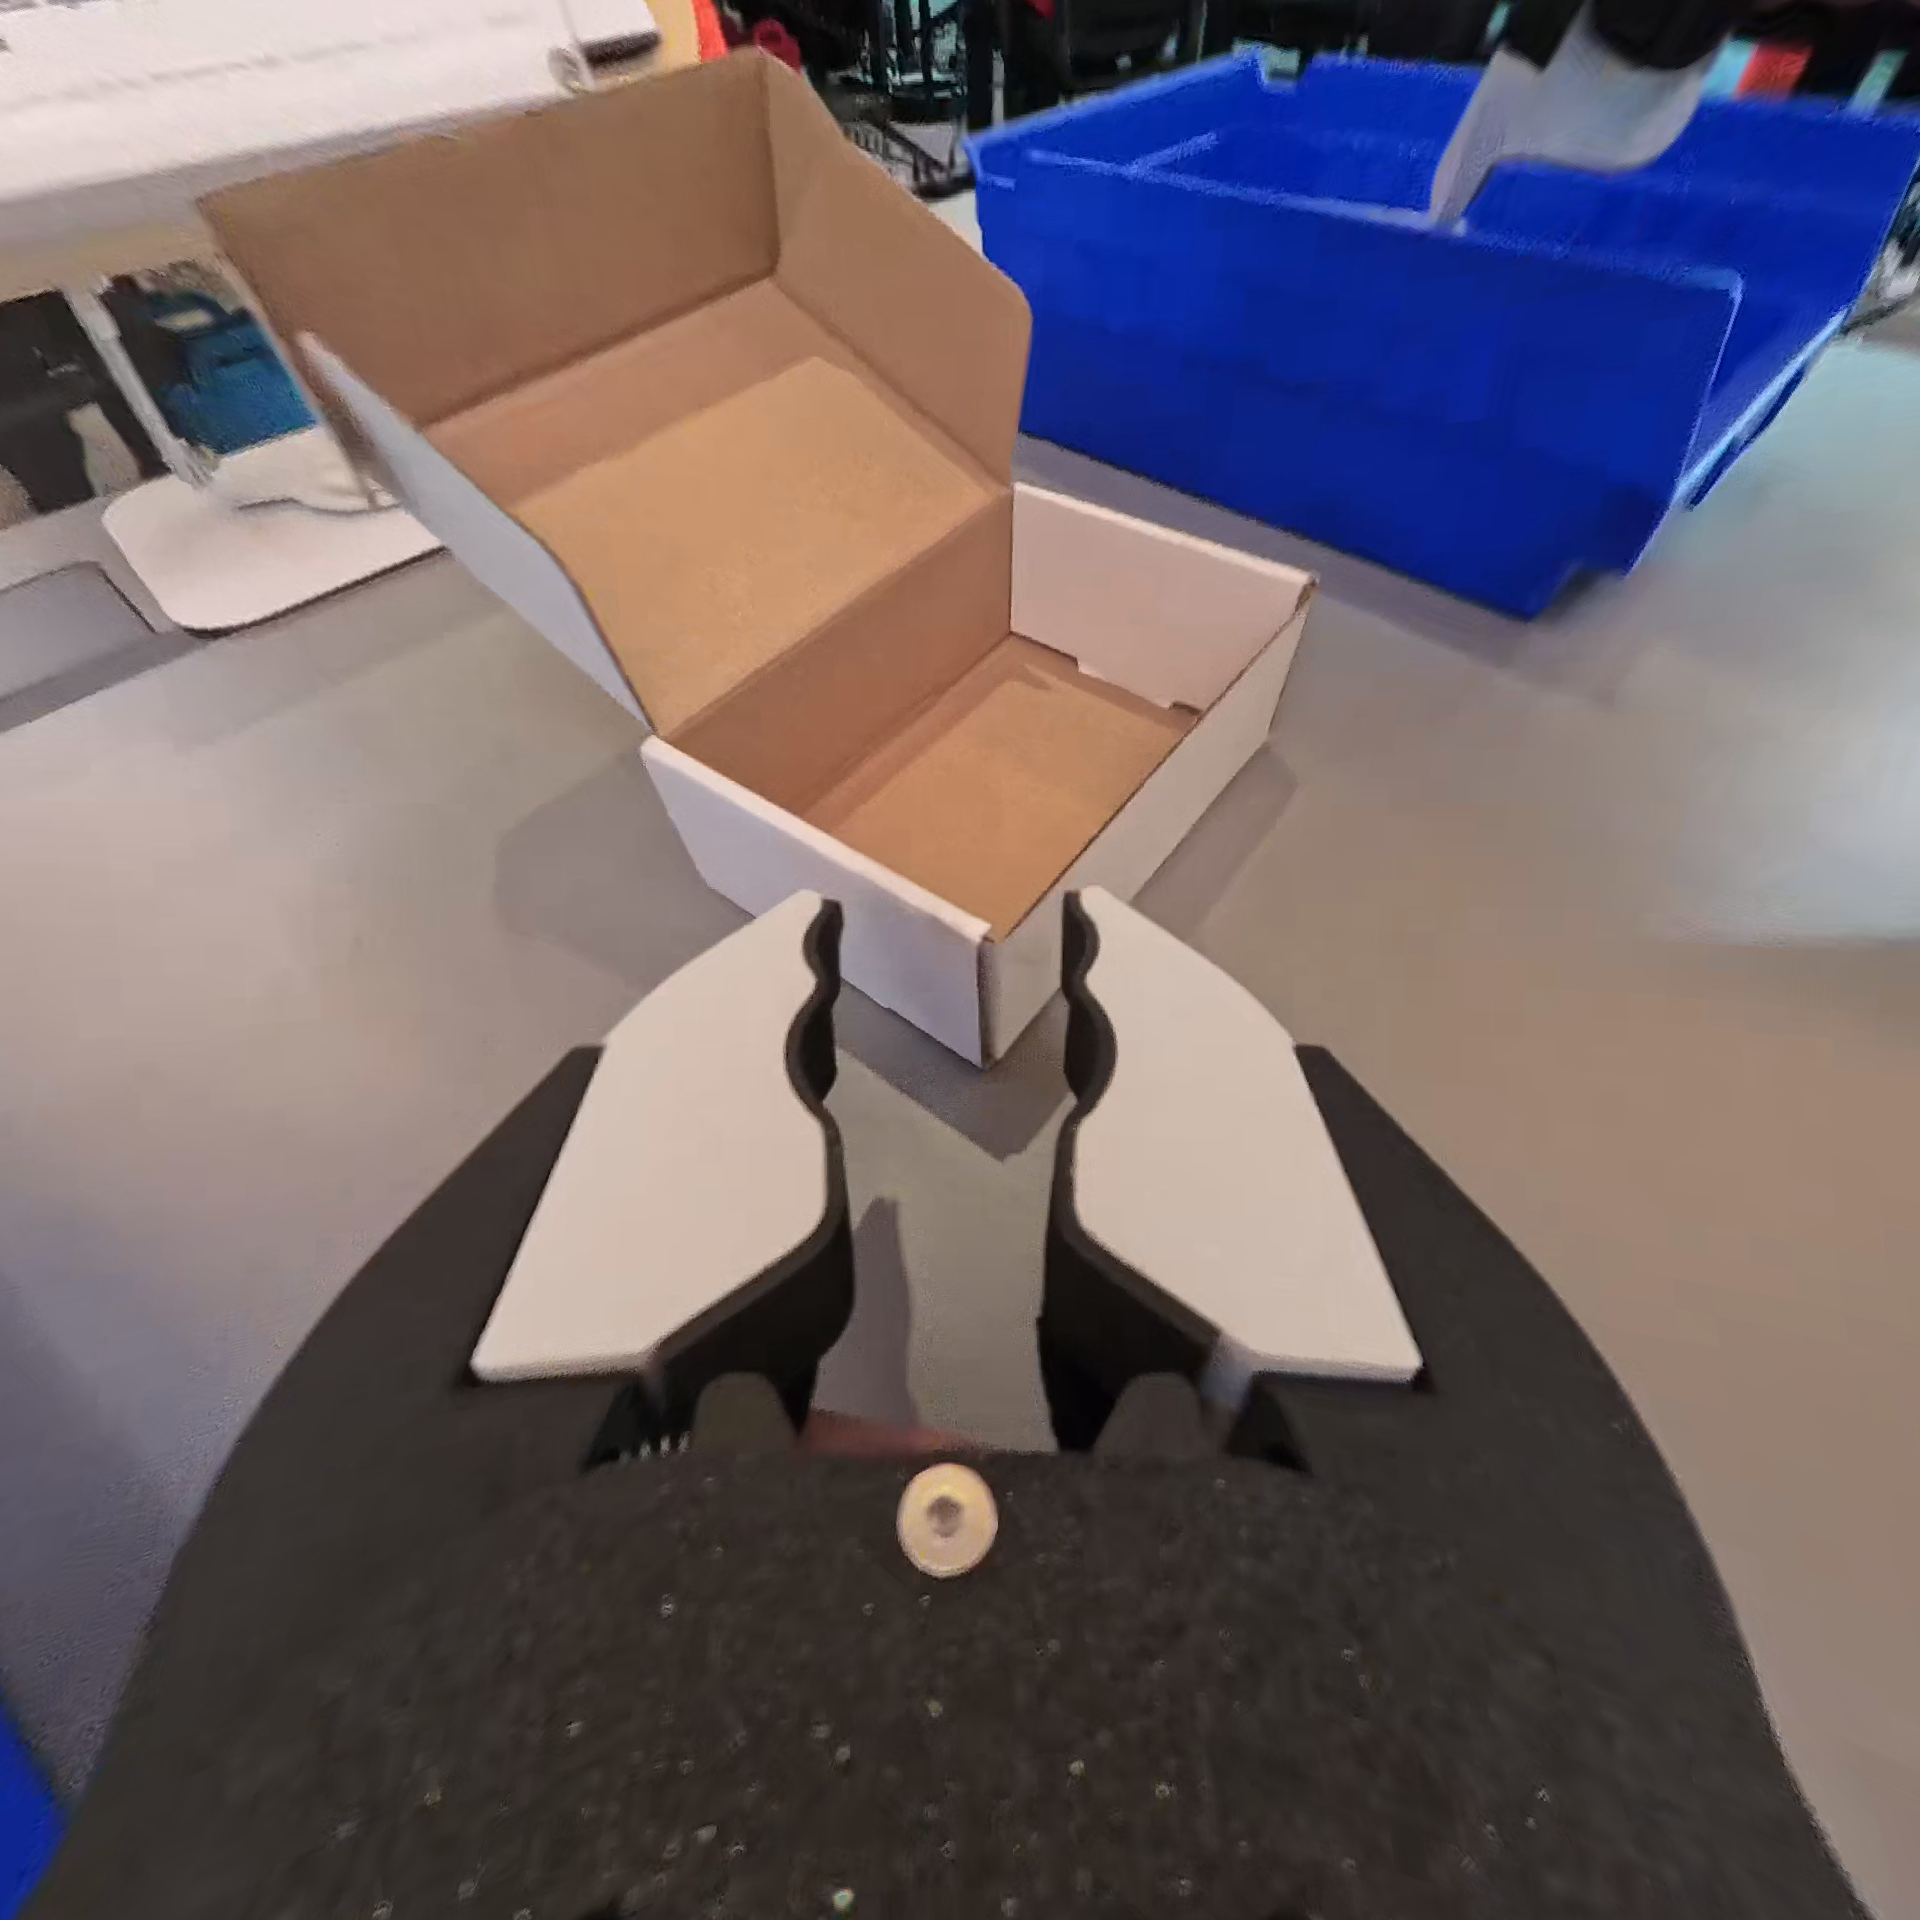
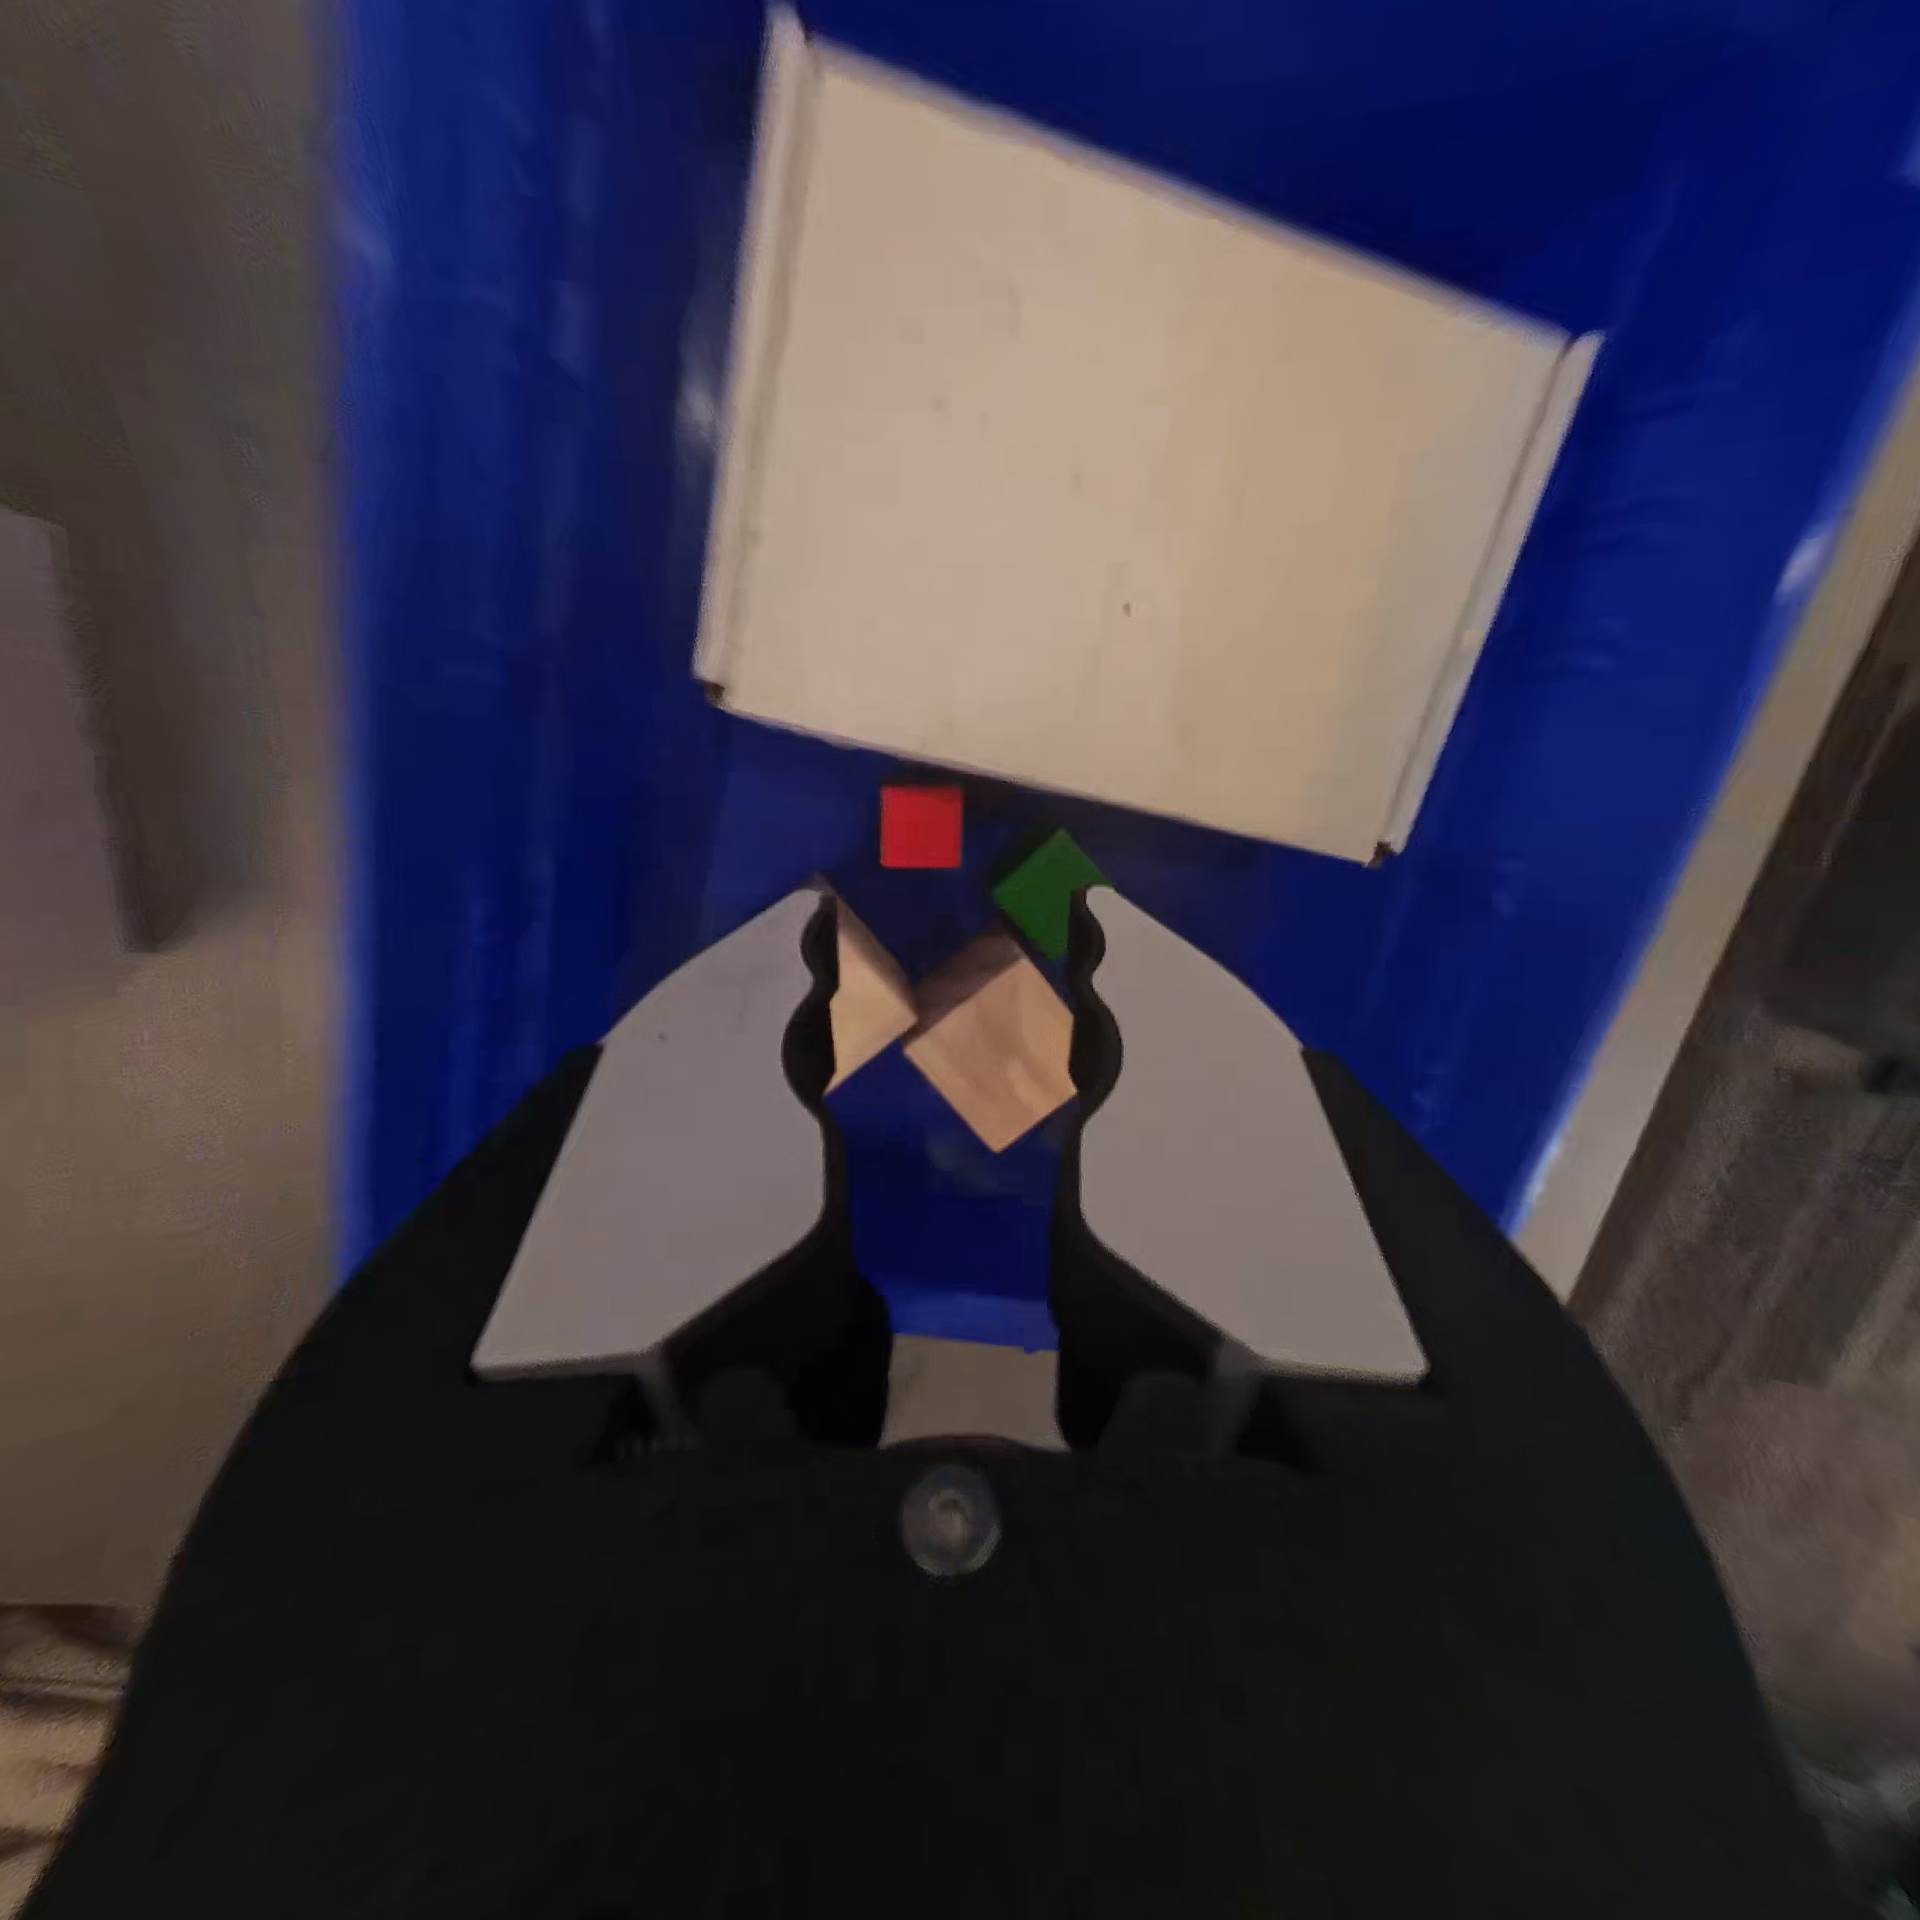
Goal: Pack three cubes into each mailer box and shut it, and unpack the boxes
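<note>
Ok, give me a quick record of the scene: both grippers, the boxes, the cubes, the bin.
left gripper: open, empty, just short of the open box's near corner
open box: on the grey table, lid up, nothing inside
right gripper: open, above the cubes, gripping nothing
blue bin: holds the shut box and four cubes
shut box: white, lid closed
red cube: loose, near the shut box
green cube: loose, beside the red one
plain wooden cubes: two, showing between the right fingers
</note>
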